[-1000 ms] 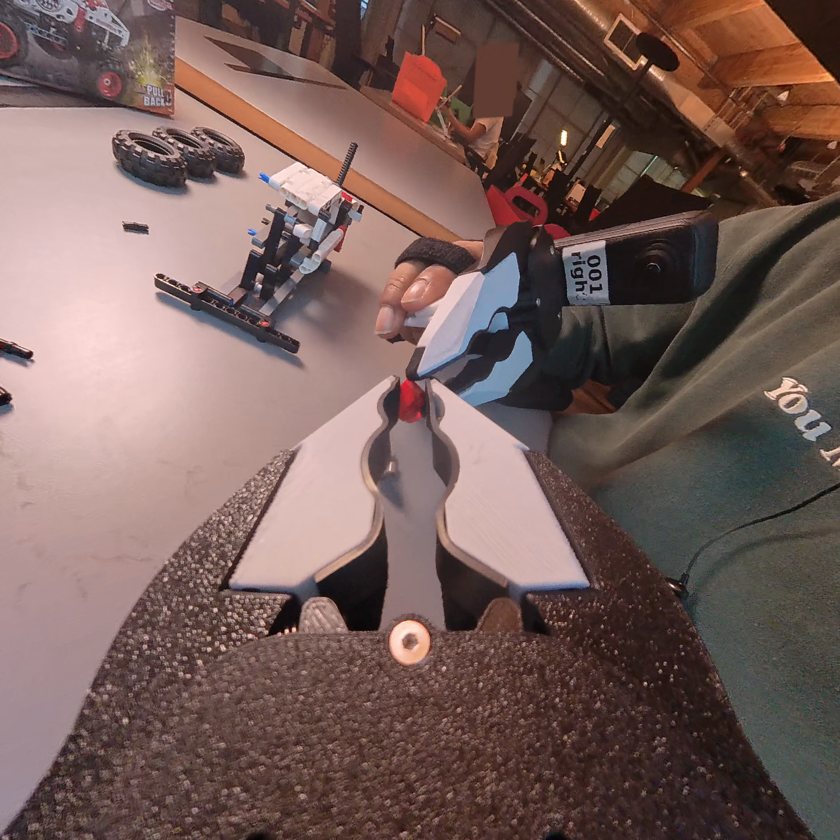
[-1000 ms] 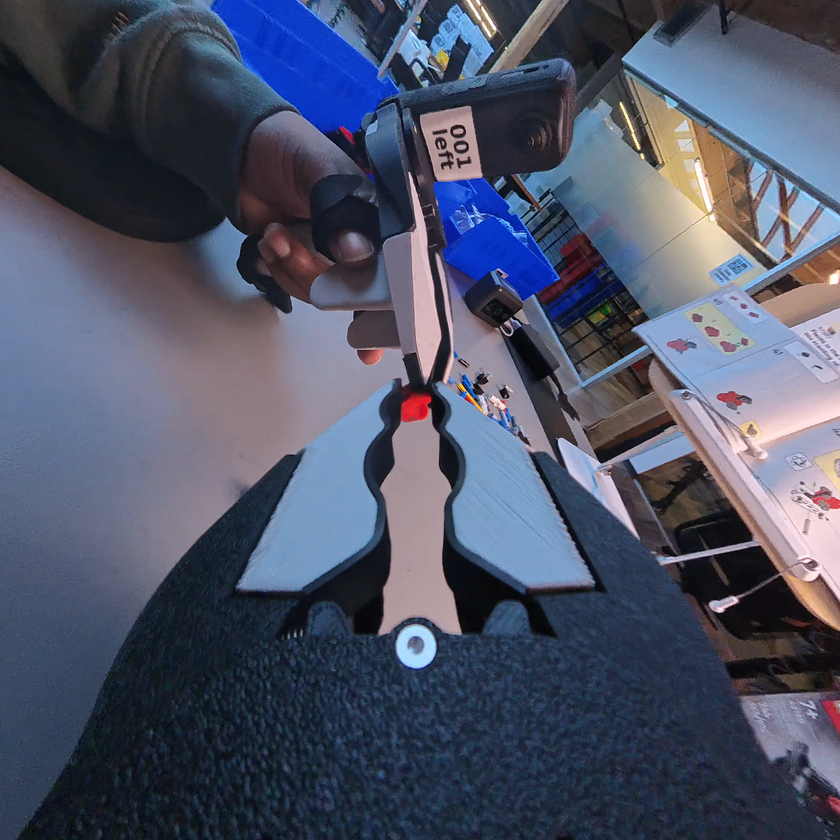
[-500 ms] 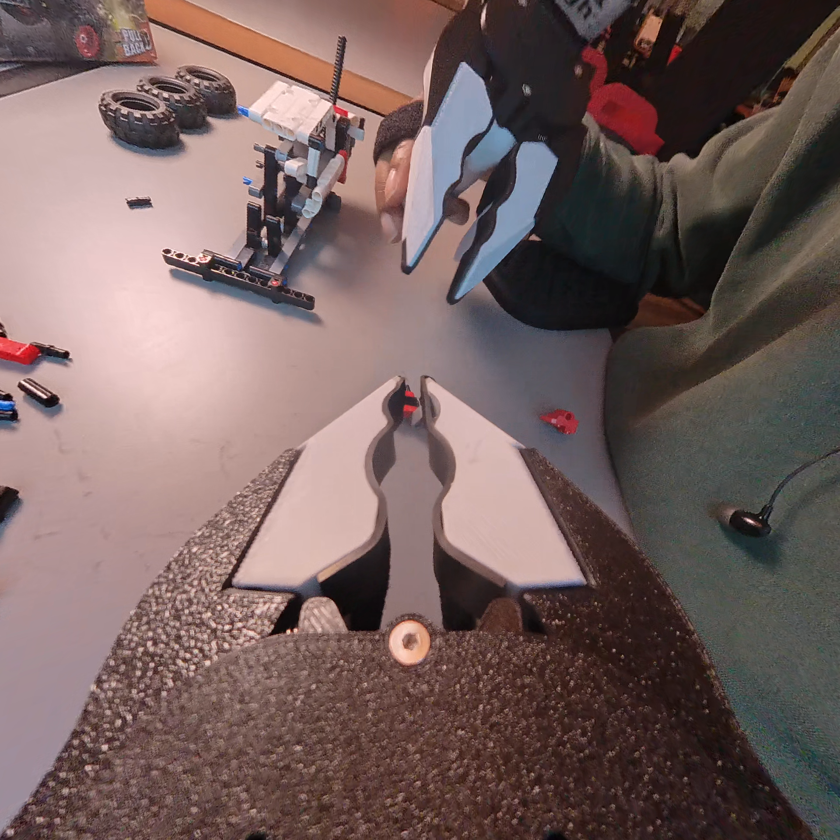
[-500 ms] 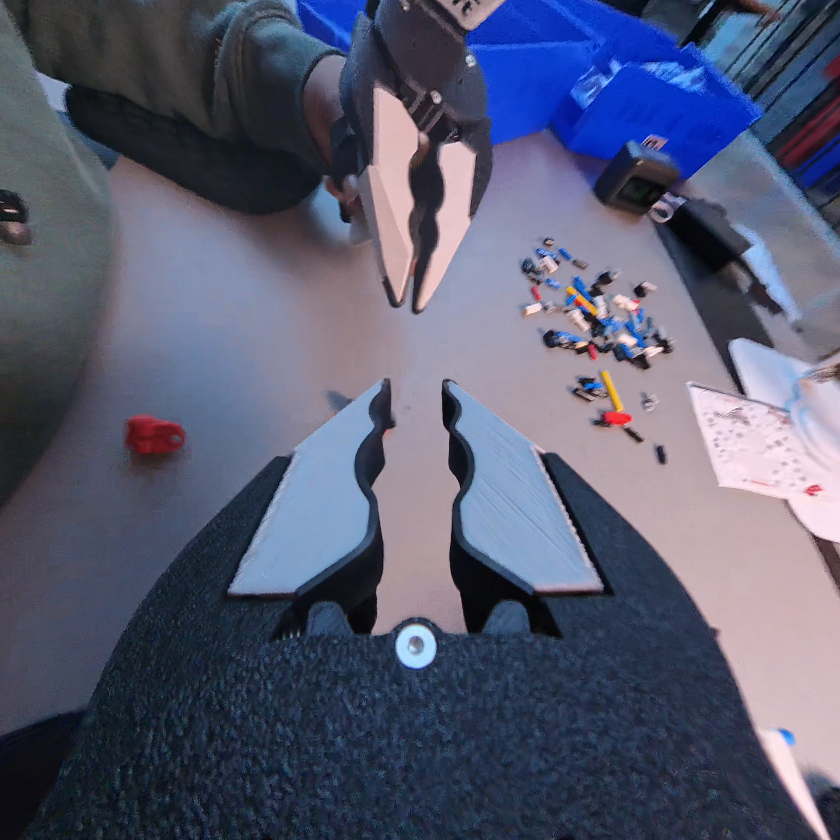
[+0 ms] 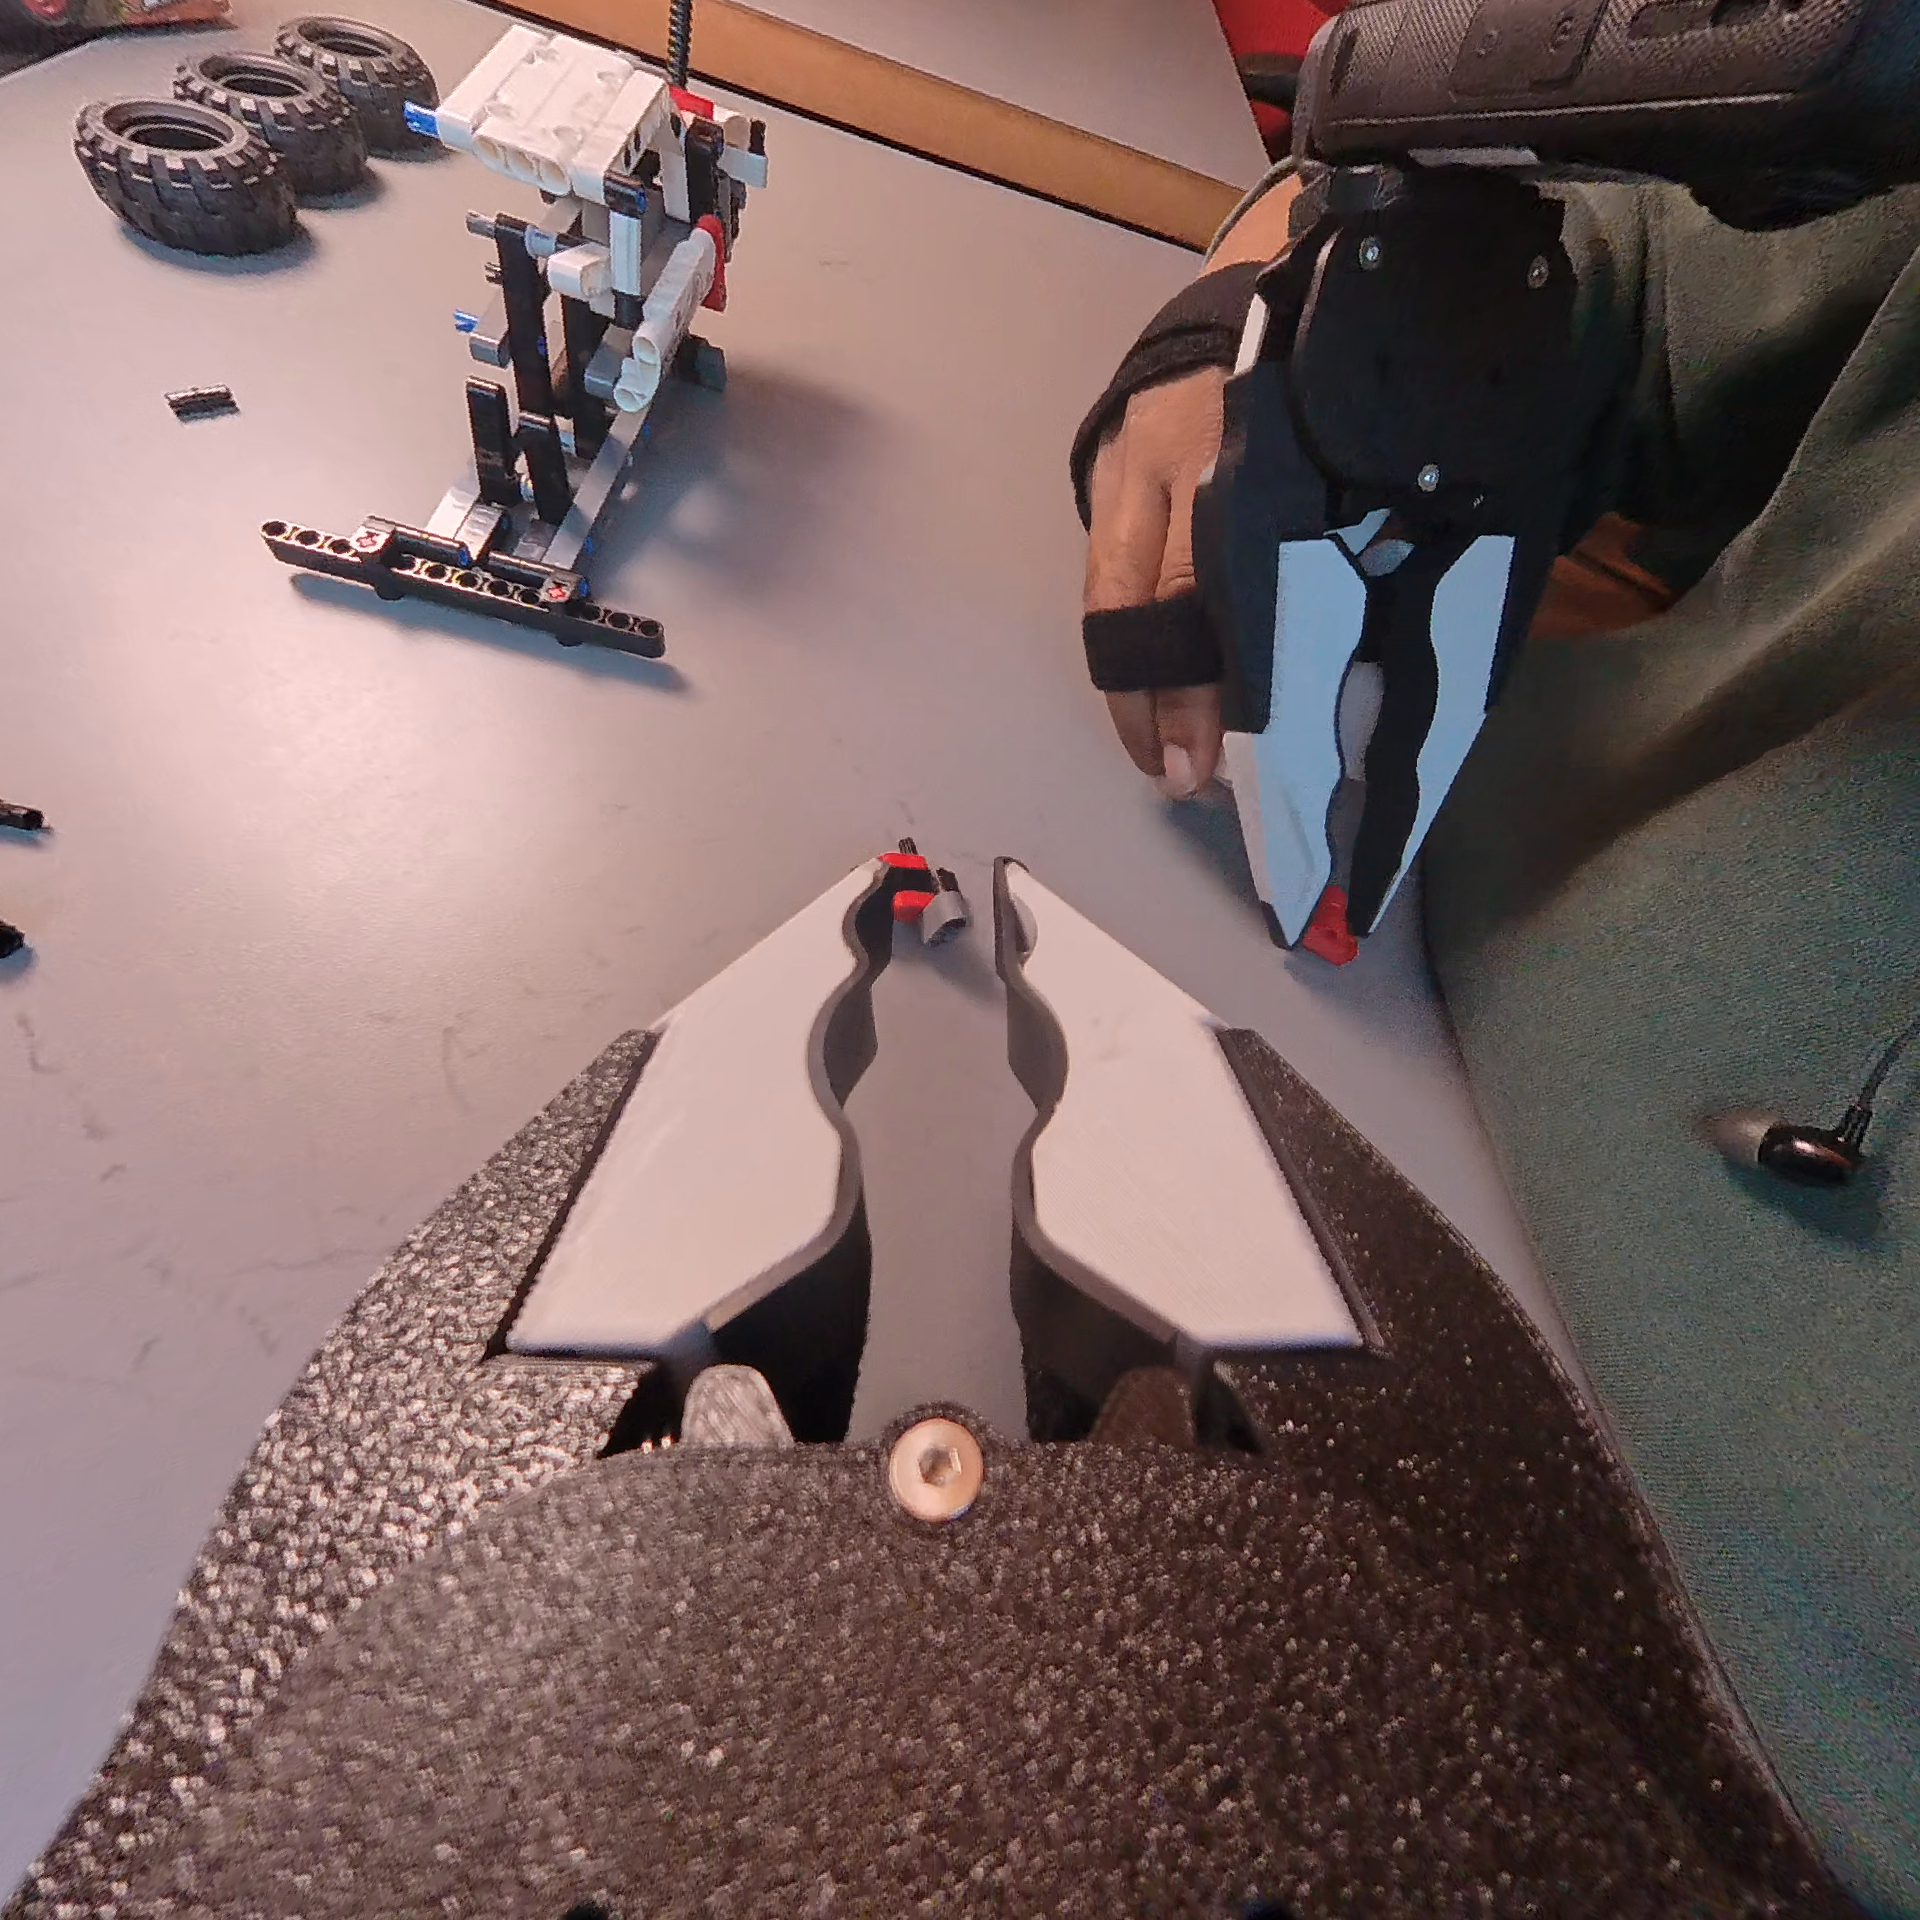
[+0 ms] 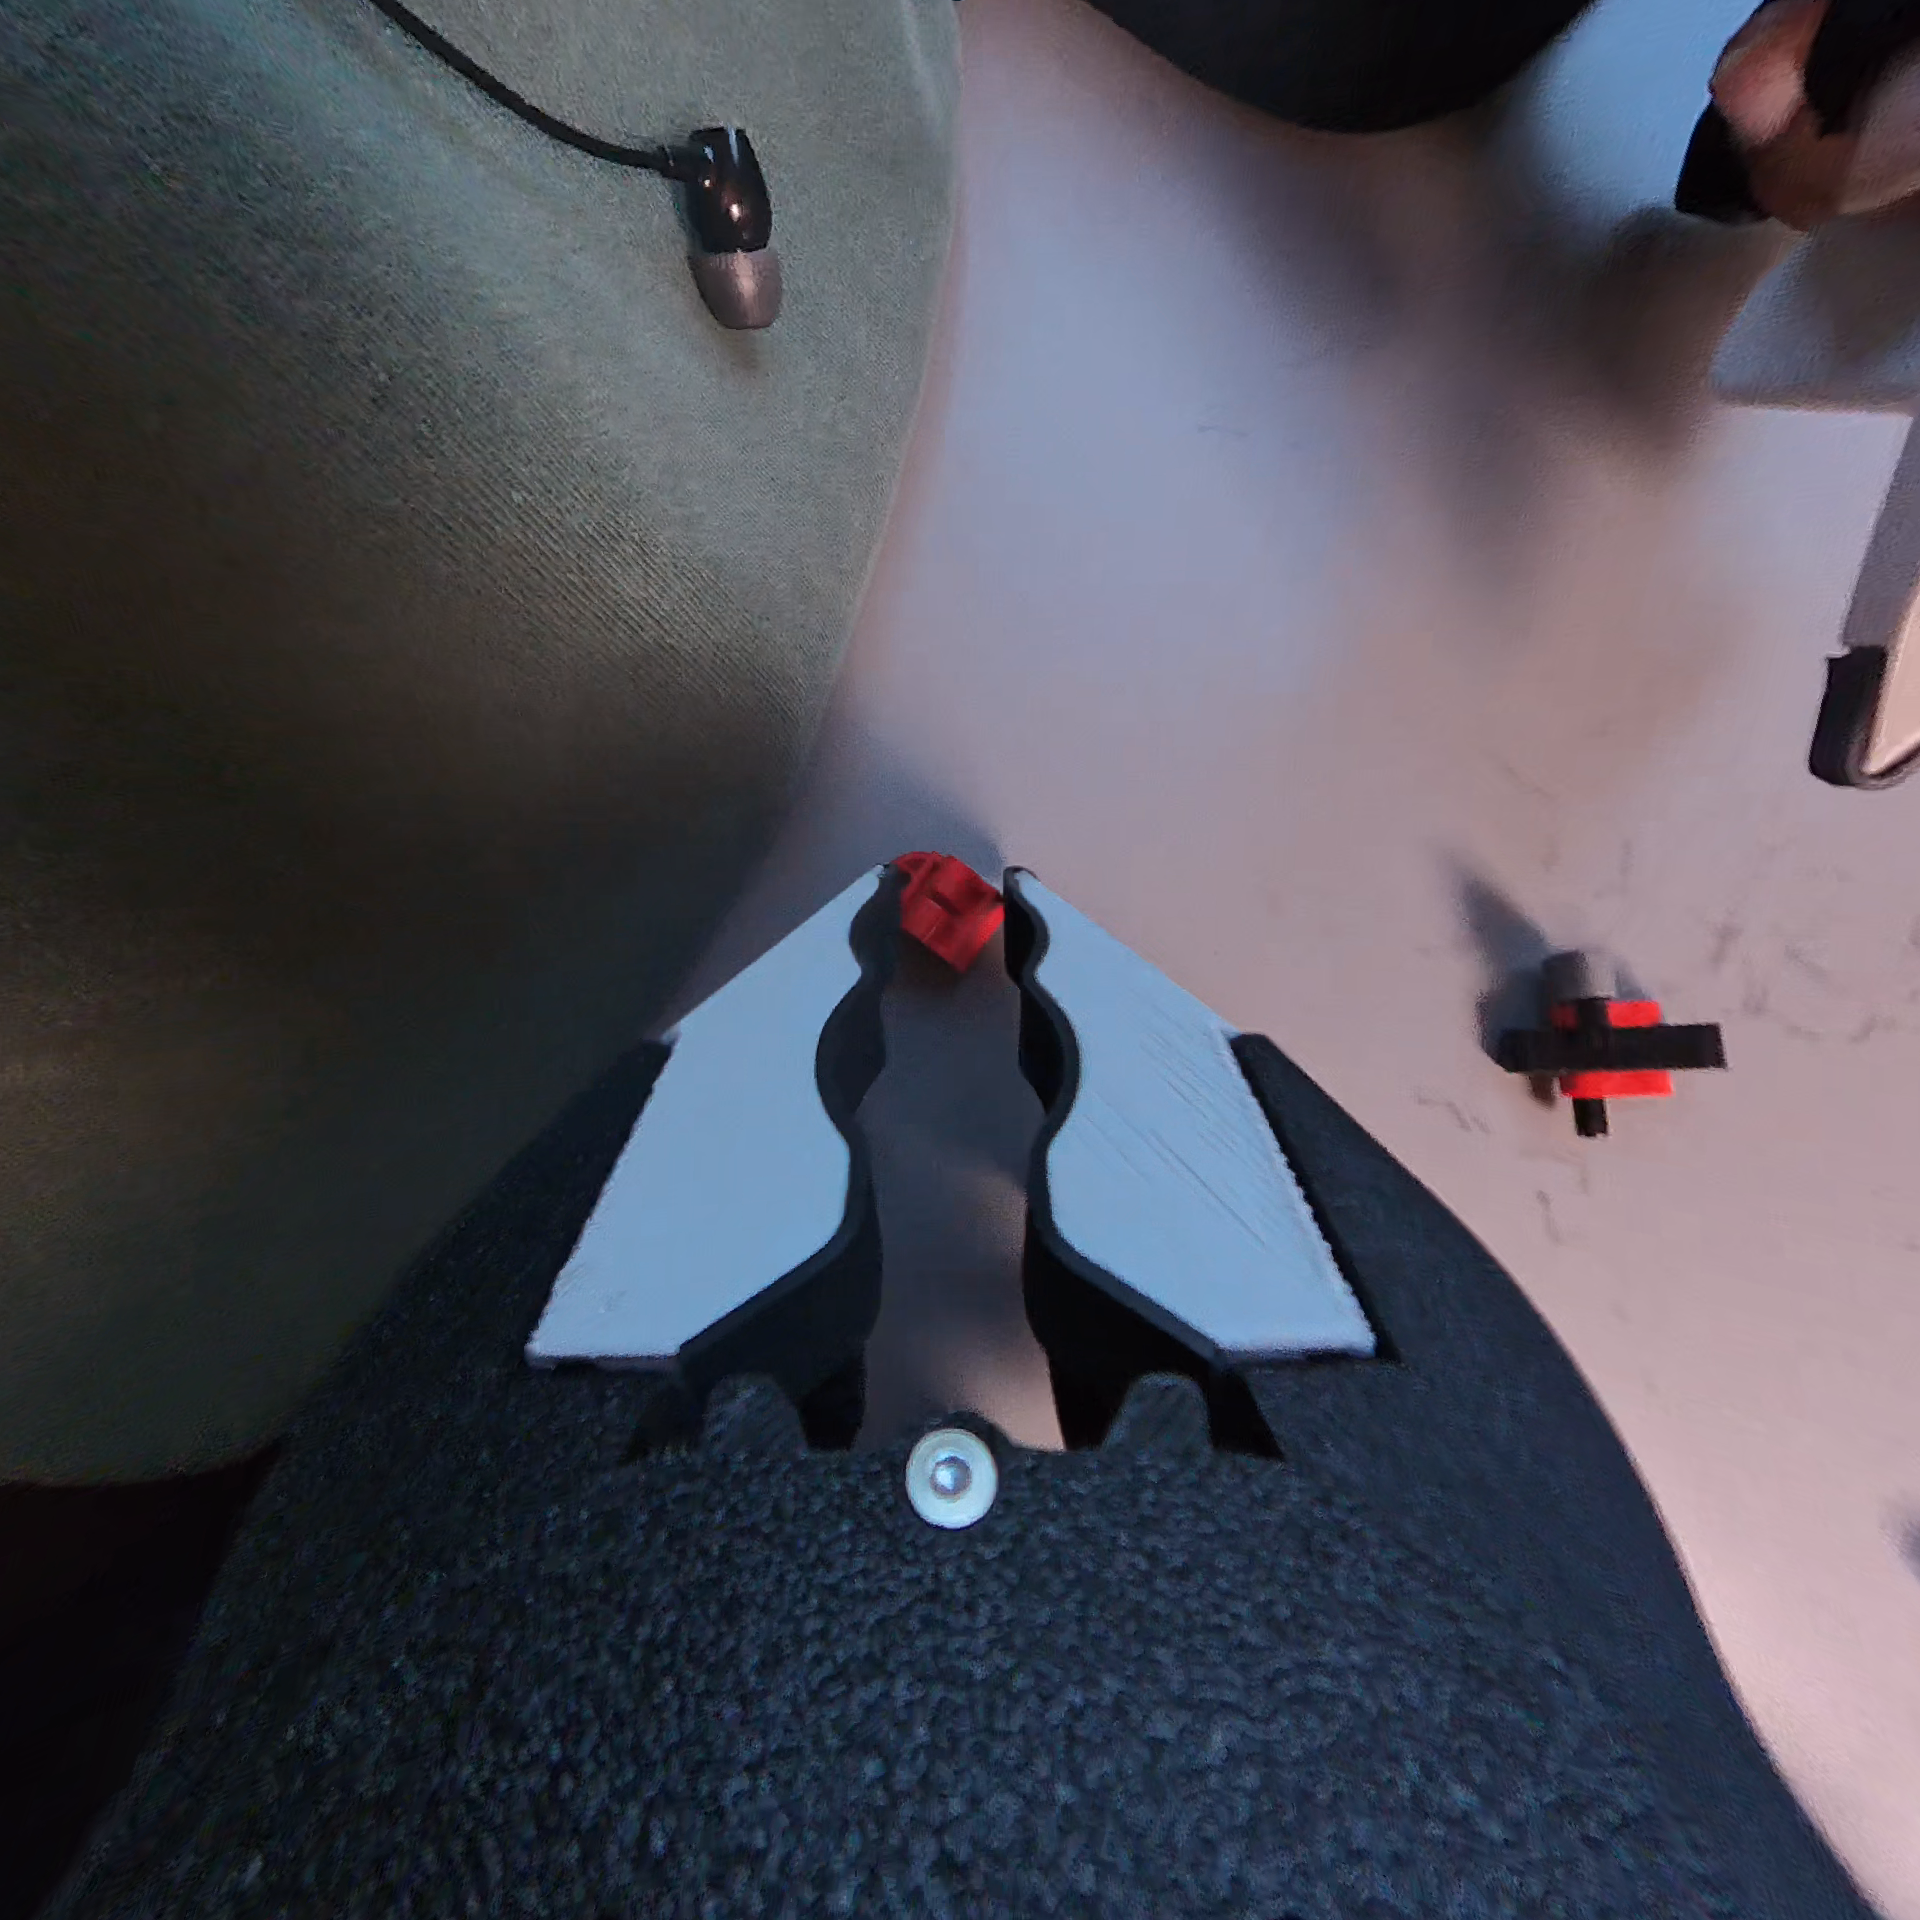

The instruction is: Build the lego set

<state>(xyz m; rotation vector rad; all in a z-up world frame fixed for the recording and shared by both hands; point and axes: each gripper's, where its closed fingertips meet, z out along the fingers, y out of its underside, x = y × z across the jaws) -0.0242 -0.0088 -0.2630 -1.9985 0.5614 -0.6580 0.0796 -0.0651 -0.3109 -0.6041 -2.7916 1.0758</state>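
Meanwhile, a small red piece (image 6: 943,914) is pinched between the right gripper (image 6: 948,883) tips at the table's (image 5: 312,935) near edge; the left gripper (image 5: 935,883) stands apart around a red-black assembly (image 5: 920,899), apparently released. Light, rigid, slippery parts are best gripped on flat faces.

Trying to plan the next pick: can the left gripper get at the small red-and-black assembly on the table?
Probably yes. The left gripper is open and the assembly lies on the table just off its fingertips, nothing between; the right gripper, pinching a red piece, stands aside.
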